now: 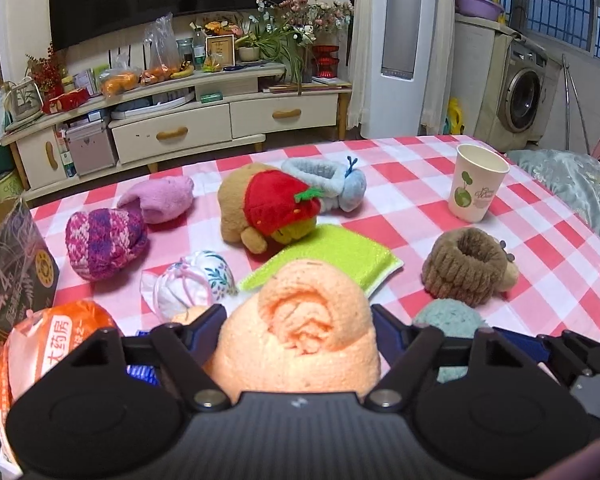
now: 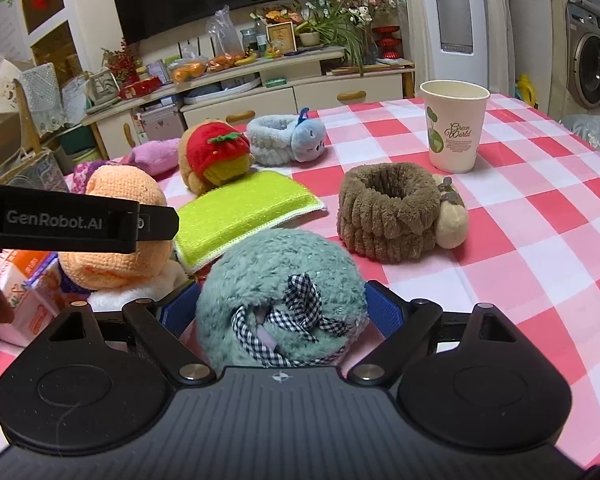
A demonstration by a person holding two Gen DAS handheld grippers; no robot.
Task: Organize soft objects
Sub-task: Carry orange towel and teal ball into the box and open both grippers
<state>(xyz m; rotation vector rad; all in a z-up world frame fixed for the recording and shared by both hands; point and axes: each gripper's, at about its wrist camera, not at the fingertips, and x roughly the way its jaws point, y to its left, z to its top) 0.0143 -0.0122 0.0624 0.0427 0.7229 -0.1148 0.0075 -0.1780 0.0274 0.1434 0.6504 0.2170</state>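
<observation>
A rolled, nubby peach towel sits pinched in the left claw; the right claw squeezes a fuzzy teal ball.

Table under a pink-and-white checked tablecloth. Resting on it: white paper cup with green print, upright; brown fluffy plush ring; lime-green flat sponge pad; tan plush toy with red strawberry cap; grey-blue plush ring; pink plush; magenta knitted bundle; white floral cloth pouch.
</observation>
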